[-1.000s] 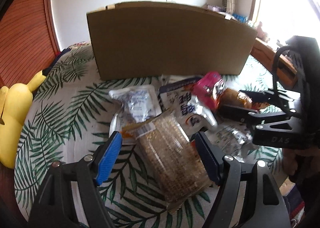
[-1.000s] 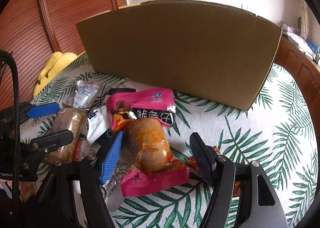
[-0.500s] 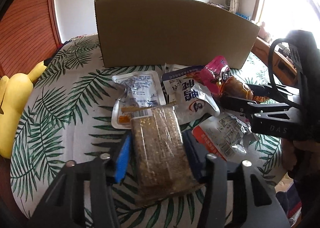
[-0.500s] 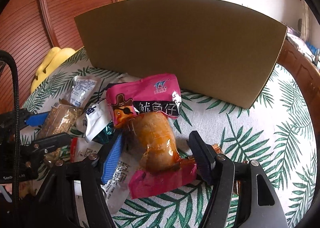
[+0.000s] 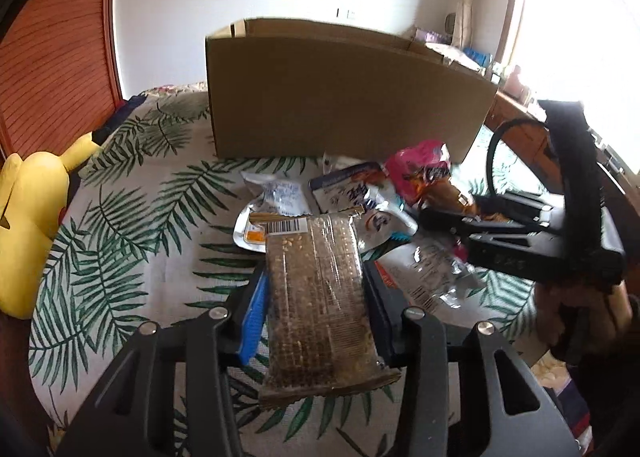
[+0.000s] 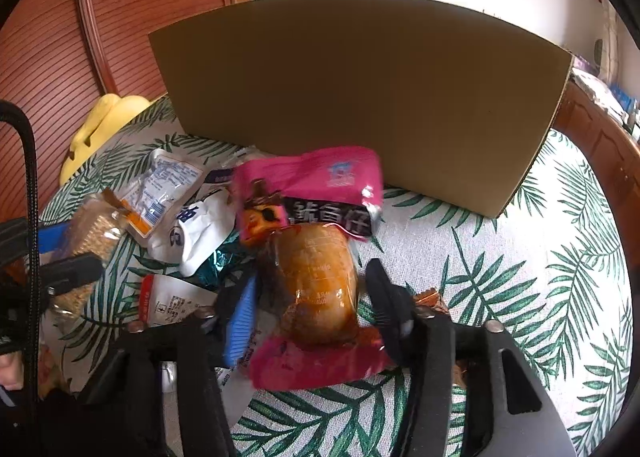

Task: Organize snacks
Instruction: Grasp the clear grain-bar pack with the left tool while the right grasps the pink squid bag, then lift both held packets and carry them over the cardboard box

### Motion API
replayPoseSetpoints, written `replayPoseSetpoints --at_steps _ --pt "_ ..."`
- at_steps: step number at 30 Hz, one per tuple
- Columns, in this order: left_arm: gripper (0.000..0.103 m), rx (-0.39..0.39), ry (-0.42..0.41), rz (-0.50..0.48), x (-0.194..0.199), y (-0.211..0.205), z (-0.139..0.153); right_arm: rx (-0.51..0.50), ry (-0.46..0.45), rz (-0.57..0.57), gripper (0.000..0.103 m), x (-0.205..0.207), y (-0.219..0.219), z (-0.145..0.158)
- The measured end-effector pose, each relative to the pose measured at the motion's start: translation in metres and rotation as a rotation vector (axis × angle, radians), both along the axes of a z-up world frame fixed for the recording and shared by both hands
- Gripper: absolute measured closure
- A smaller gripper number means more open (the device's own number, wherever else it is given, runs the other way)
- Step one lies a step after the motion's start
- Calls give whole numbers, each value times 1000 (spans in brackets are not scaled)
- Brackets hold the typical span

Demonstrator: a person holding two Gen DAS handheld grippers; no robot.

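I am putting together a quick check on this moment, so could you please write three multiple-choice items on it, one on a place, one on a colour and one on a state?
1. Where is the cardboard box?
A. behind the snack pile
B. under the pile
C. left of the yellow toy

2. What colour is the wrapper between the right gripper's fingers?
A. green
B. pink
C. white

3. How does the left gripper stand?
A. wide open over bare cloth
B. closed on the brown grain bar
C. inside the box

Answers:
1 A, the box stands past the packets in both views.
2 B, its ends are bright pink.
3 B, both pads press the bar's sides.
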State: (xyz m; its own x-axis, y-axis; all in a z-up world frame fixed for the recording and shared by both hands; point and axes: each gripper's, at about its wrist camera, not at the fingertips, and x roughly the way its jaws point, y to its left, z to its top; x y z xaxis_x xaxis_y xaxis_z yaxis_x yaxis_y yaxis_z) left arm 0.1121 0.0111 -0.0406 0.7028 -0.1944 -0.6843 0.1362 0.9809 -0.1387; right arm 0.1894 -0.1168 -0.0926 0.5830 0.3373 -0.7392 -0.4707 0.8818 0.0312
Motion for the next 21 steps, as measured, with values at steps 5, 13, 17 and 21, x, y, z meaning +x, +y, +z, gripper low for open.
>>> replayPoseSetpoints --at_steps 5,13,17,21 --pt "59 -10 -23 -11 -2 -3 12 24 -7 -2 59 -2 -5 2" --pt "59 -21 -46 -11 -5 -5 21 80 -63 -25 59 -9 -15 11" --pt "59 -25 -52 -16 -6 -7 23 97 -78 -34 59 -11 -17 13" --pt "59 -15 -64 -17 -8 -9 27 111 -90 -36 59 -14 -21 15"
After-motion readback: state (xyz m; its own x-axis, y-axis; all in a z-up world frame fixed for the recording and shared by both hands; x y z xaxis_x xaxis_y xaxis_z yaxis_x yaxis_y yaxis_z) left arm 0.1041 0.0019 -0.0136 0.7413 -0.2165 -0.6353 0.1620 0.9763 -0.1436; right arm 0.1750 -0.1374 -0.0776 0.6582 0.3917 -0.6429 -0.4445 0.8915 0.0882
